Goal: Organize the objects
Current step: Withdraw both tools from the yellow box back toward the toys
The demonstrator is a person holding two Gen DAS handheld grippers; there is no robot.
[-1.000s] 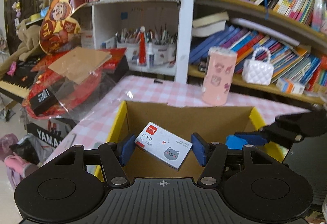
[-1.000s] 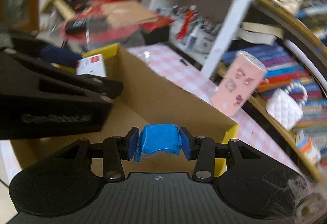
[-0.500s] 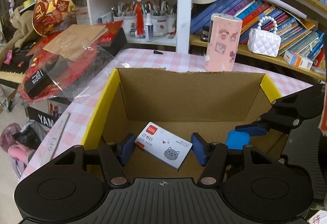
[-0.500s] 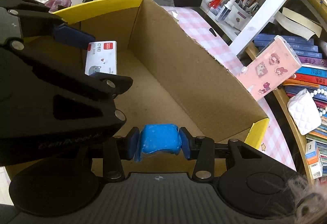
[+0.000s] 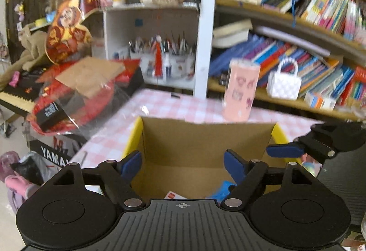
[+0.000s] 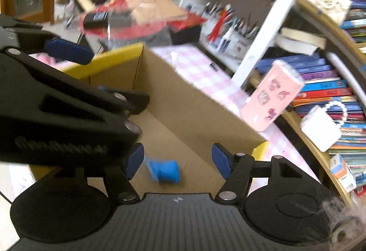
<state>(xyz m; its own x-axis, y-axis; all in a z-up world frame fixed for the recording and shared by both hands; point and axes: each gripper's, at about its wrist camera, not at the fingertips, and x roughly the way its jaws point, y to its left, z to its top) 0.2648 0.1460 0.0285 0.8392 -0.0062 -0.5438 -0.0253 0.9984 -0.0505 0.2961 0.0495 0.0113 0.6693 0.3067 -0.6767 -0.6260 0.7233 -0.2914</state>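
An open cardboard box (image 5: 205,136) with yellow flaps stands on the pink checked table. My left gripper (image 5: 183,164) is open and empty above the box. A white staple box (image 5: 173,195) lies on the box floor below it, mostly hidden by the gripper body. My right gripper (image 6: 177,159) is open and empty above the box. A blue lump (image 6: 165,170) lies on the box floor just under it; it also shows in the left wrist view (image 5: 223,189). The right gripper's fingers (image 5: 283,150) show at the right of the left wrist view.
A pink decorated cylinder (image 5: 241,90) stands on the table behind the box. A bookshelf with books, a white handbag (image 5: 284,81) and pen pots (image 5: 164,63) is at the back. Red packaging and cardboard (image 5: 87,83) lie left of the table.
Both grippers have opened and risen. The left let go of the staple box and the right let go of the blue lump; both now lie on the box floor.
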